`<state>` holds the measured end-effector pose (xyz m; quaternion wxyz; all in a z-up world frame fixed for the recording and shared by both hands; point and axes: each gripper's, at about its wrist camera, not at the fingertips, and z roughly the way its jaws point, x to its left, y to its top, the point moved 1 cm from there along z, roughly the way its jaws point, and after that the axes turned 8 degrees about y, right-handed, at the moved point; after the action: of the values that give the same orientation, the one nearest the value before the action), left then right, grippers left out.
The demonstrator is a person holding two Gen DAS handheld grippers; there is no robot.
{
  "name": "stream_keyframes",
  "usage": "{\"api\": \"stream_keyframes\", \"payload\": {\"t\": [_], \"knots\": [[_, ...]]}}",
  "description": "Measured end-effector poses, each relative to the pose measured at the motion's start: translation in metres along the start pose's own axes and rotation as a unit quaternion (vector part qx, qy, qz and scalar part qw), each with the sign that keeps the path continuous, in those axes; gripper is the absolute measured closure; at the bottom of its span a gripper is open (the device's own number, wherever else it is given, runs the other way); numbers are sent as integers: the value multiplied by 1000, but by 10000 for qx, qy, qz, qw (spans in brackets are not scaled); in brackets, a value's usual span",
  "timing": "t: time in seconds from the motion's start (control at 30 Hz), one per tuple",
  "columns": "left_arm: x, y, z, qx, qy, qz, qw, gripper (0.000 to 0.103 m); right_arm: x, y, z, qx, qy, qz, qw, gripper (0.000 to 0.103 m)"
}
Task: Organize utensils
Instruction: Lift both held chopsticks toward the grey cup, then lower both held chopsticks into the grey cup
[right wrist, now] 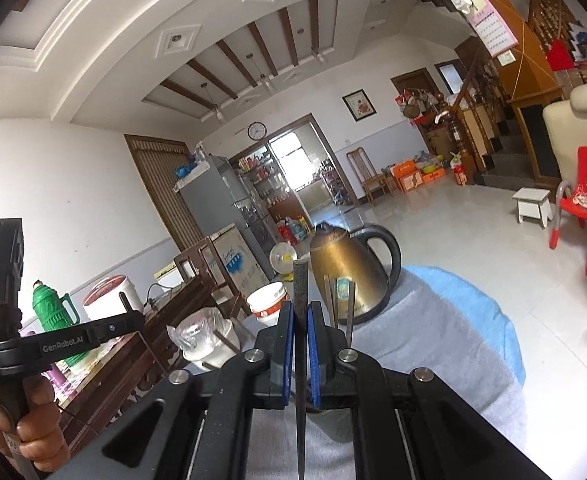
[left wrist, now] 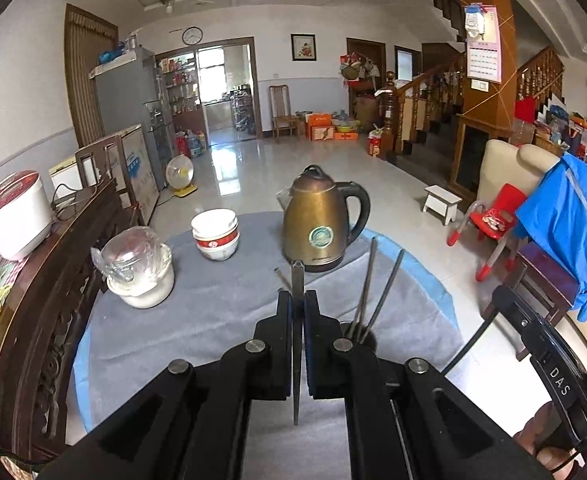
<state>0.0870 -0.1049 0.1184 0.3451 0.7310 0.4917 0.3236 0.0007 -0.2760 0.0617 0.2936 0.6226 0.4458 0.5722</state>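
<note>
My left gripper (left wrist: 298, 300) is shut on a dark chopstick (left wrist: 297, 280) that stands upright between its blue pads, above the grey cloth (left wrist: 213, 320). Several more chopsticks (left wrist: 377, 284) stand in a holder just right of it, mostly hidden by the gripper body. My right gripper (right wrist: 300, 312) is shut on another dark chopstick (right wrist: 299, 280), held upright. Beside it, chopsticks (right wrist: 339, 300) poke up from the same holder. The left gripper's handle (right wrist: 1, 320) shows at the far left of the right wrist view.
A brass kettle (left wrist: 319, 224) stands at the table's far side, stacked red-and-white bowls (left wrist: 215, 234) to its left, and a white pot with plastic wrap (left wrist: 139, 272) nearer left. A dark wooden sideboard (left wrist: 33, 320) with a rice cooker (left wrist: 15, 214) borders the left edge.
</note>
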Motion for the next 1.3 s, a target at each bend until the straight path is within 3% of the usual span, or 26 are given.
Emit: {"api": "stream_keyframes", "payload": {"t": [0.47, 0.73, 1.07, 1.3], "knots": [[-21, 45, -24, -513, -395, -3, 9979, 97, 19, 39, 11, -440, -104, -417, 9981, 95], [-22, 65, -21, -825, -458, -268, 9952, 97, 25, 48, 31, -759, -400, -587, 9946, 95], [-24, 56, 28, -808, -477, -757, 9927, 97, 11, 29, 63, -783, -776, -413, 9930, 96], [-33, 30, 78, -288, -442, -838, 9951, 97, -4, 18, 77, -438, -842, -287, 9951, 95]]}}
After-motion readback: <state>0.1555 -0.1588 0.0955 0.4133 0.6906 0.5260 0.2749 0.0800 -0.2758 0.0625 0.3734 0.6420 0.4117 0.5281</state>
